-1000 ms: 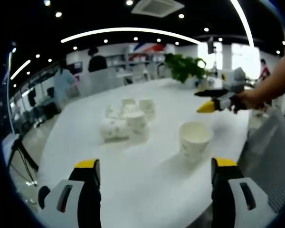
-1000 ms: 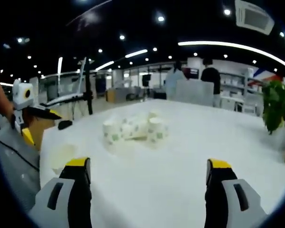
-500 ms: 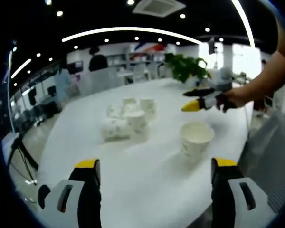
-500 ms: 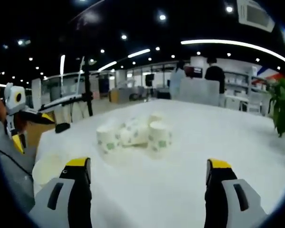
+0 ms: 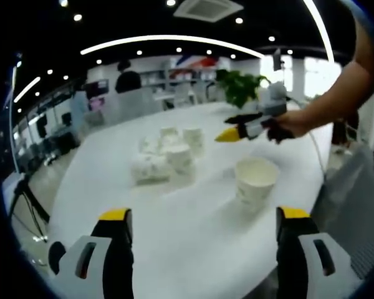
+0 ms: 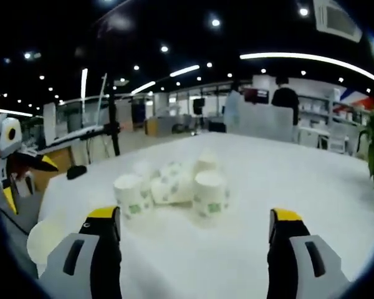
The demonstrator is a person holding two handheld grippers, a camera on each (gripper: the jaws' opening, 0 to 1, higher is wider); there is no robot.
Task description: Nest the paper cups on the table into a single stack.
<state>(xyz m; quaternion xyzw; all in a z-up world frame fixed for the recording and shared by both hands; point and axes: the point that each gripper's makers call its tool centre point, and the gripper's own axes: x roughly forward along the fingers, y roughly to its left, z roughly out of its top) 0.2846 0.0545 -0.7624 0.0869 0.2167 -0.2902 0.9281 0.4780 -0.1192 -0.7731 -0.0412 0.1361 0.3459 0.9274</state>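
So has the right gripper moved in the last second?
Yes. In the left gripper view the right gripper has slid left, from beyond the lone paper cup toward the cup cluster.

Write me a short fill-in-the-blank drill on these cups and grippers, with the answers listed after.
1. The lone cup near the table edge stands ____ with its mouth up.
2. The jaws of the left gripper stand ____.
3. The cluster of cups sits on a ____ table.
4. Behind the right gripper grows a green ____.

Answers: upright; open; white; plant
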